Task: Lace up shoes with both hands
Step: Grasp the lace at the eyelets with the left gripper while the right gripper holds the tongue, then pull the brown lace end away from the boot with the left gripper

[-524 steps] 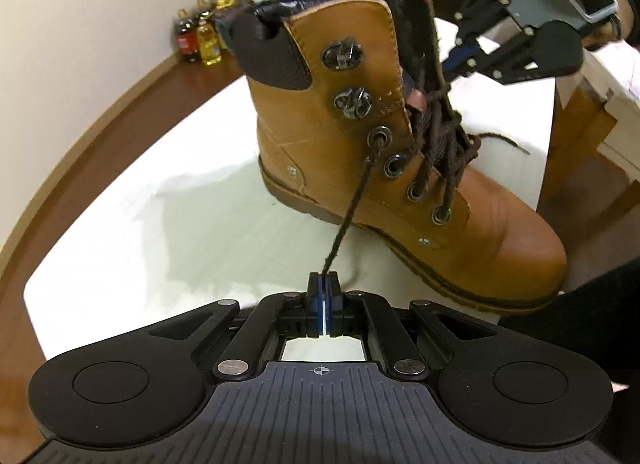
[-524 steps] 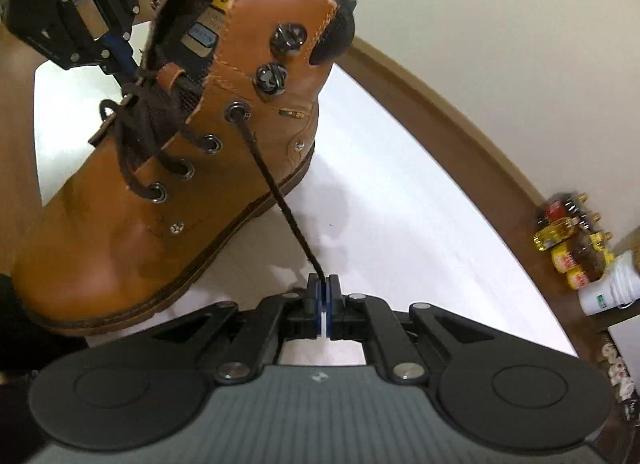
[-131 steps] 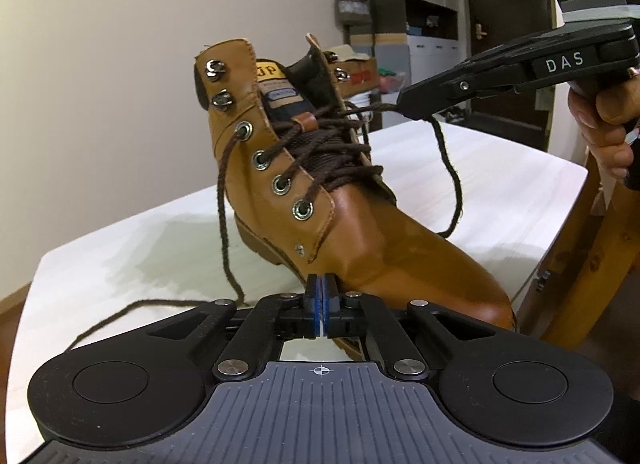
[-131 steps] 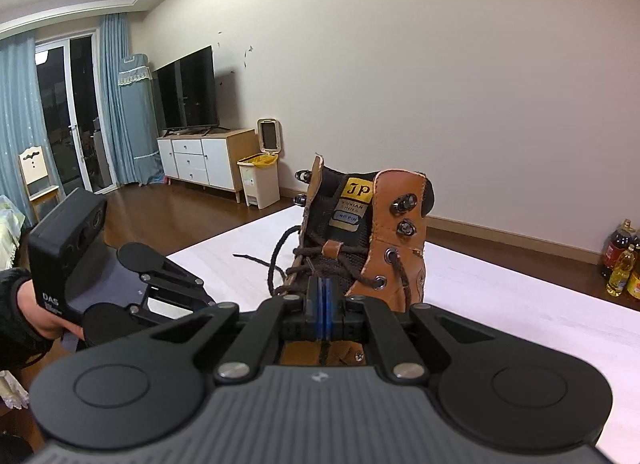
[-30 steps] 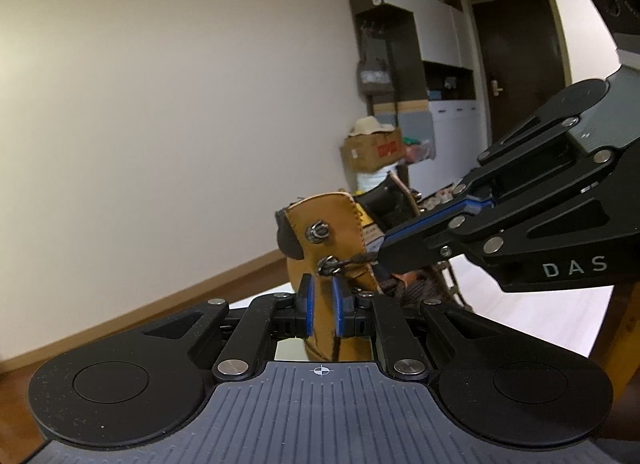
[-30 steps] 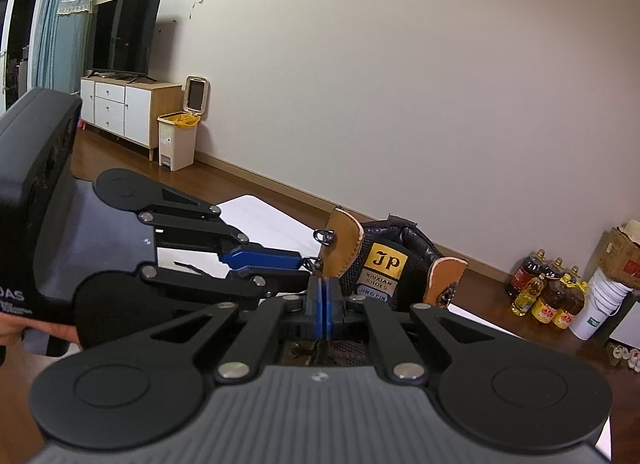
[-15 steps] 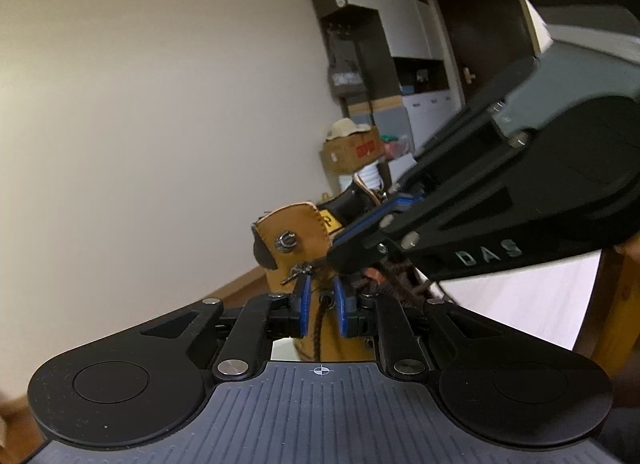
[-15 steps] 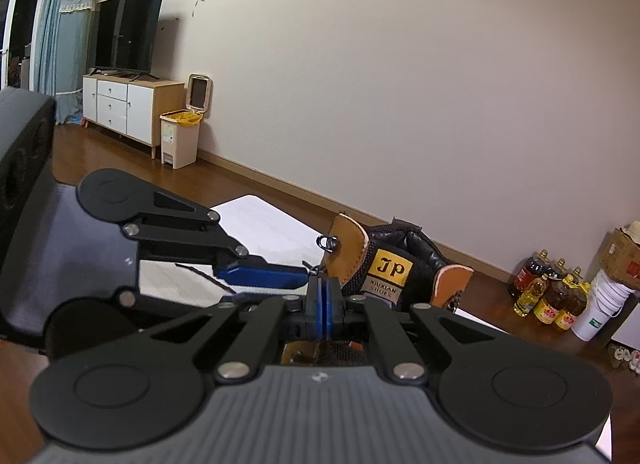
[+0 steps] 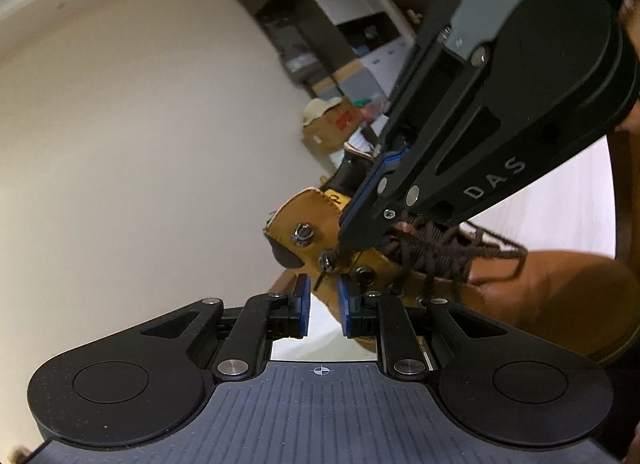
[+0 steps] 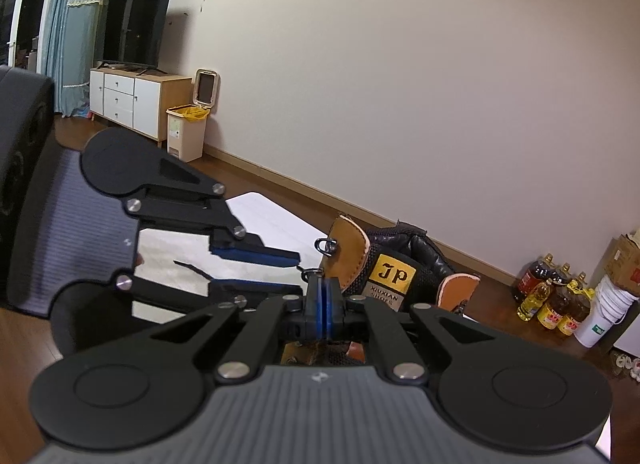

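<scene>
Left gripper [image 9: 323,306] is rolled over, so its view is tilted; blue pads stand apart, nothing pressed between them, with a loose bit of dark brown lace [image 9: 430,254] hanging in the gap near the lower speed hook [image 9: 326,262]. Right gripper [image 10: 322,304] reaches in from above right in the left view, angled down at the collar, pads closed together, tip right at that hook where the lace runs; whether lace is pinched there I can't tell. Tan leather lace-up boot [image 9: 520,288] stands on the white table [image 10: 264,216], toe toward the person. Inside the boot opening: black padded lining and tongue with a yellow label [image 10: 392,275].
</scene>
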